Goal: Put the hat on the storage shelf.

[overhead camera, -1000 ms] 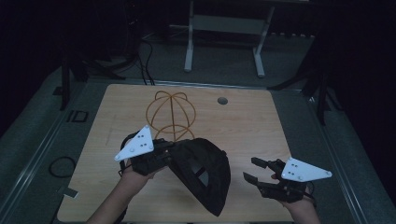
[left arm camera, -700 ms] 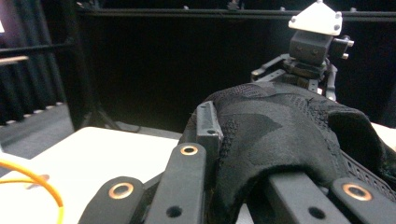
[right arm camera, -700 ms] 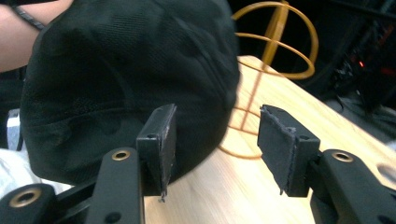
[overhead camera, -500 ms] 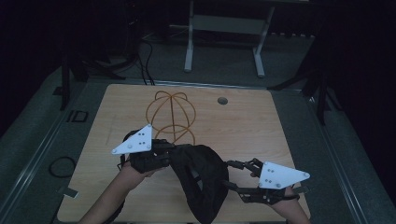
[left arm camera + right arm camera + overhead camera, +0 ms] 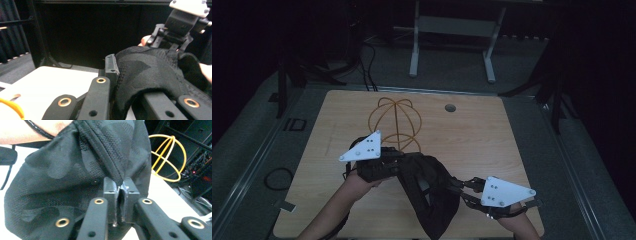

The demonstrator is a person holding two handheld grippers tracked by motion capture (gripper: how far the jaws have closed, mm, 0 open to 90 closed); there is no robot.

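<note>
We judge the main hazard to be the black cap (image 5: 427,187) slipping out of one grip. The right tongs (image 5: 119,192) pinch only a thin fold of fabric at a seam, so any outward pull from the left side could drag that fold free, and the cap would then swing from the left tongs (image 5: 397,162) alone. A second hazard is the yellow wire stand (image 5: 396,122) standing just behind the cap on the table (image 5: 492,130): a careless forward move could knock it over (it looks light, though we cannot confirm this).

Right tongs: clenched on the cap, jaws nearly together with only the fabric fold between them, as the right gripper view makes plain.

Left tongs: grasping the cap as well. In the left gripper view the mesh fabric drapes over and between the jaws, which stand further apart than the right pair; the exact contact line is hidden by the cloth.

The cap hangs between the two tongs above the near part of the table, its lower portion sagging toward the near edge.
</note>
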